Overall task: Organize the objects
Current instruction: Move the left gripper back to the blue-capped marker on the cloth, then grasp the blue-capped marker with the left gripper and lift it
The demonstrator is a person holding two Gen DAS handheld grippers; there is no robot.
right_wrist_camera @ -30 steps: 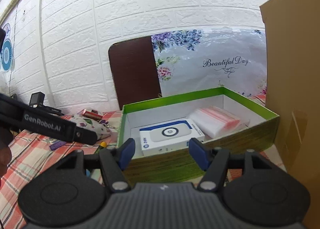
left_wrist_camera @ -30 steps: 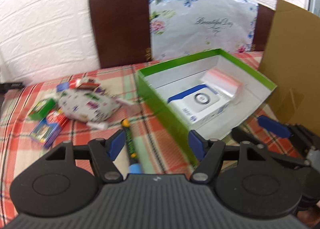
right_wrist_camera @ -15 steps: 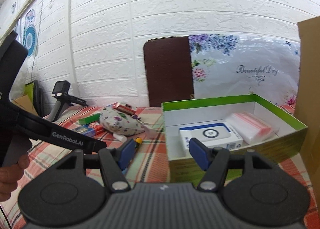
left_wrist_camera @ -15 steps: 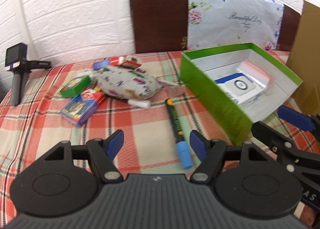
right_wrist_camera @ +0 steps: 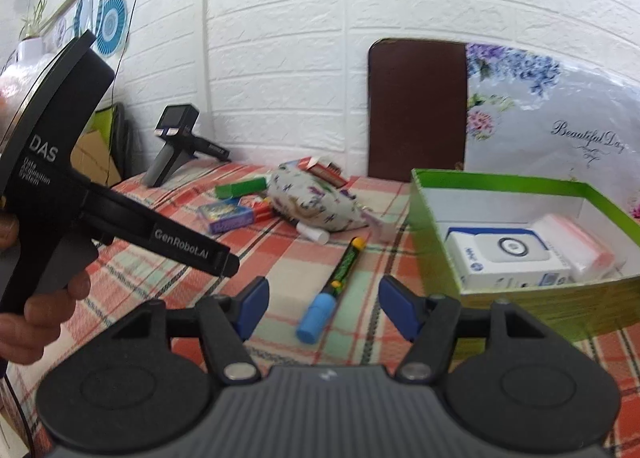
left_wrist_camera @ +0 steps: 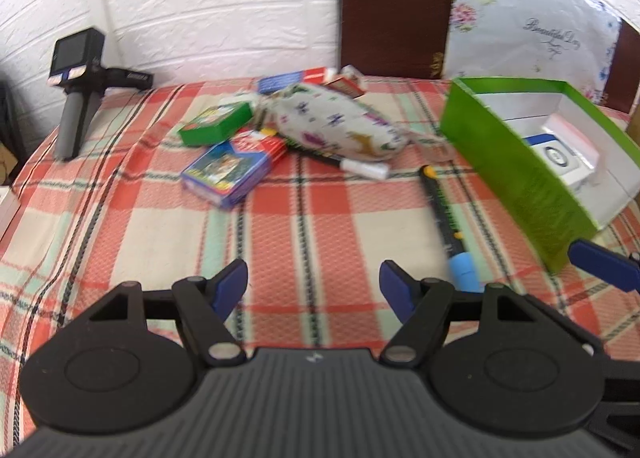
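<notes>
Fingers of the left gripper (left_wrist_camera: 312, 284) stood apart with nothing between them, hovering over a bare patch of the plaid-covered counter (left_wrist_camera: 120, 225). The right gripper (right_wrist_camera: 320, 306) was likewise spread and empty, and through its gap lay a black marker (right_wrist_camera: 338, 278) with green print and a blue cap, the cap end nearest the camera. In the left wrist view that marker lay just beside the left wall of the green box (left_wrist_camera: 516, 181), apart from it.

The green box stood open at the right side of the counter. Inside it lay a white and blue carton (right_wrist_camera: 508, 258) with a round emblem, and touching its right side a clear bag with a red strip (right_wrist_camera: 580, 248).

A loose pile sat farther back: a floral fabric pouch (left_wrist_camera: 336, 125), a small green box (left_wrist_camera: 218, 121) to its left, a blue card box (left_wrist_camera: 228, 169) in front of that, and a white-capped pen (left_wrist_camera: 360, 167) poking out from under the pouch. A black handheld camera (left_wrist_camera: 78, 77) stood on its grip at the counter's far left edge. A person's hand (right_wrist_camera: 40, 314) held the left gripper's handle at the left of the right wrist view.
</notes>
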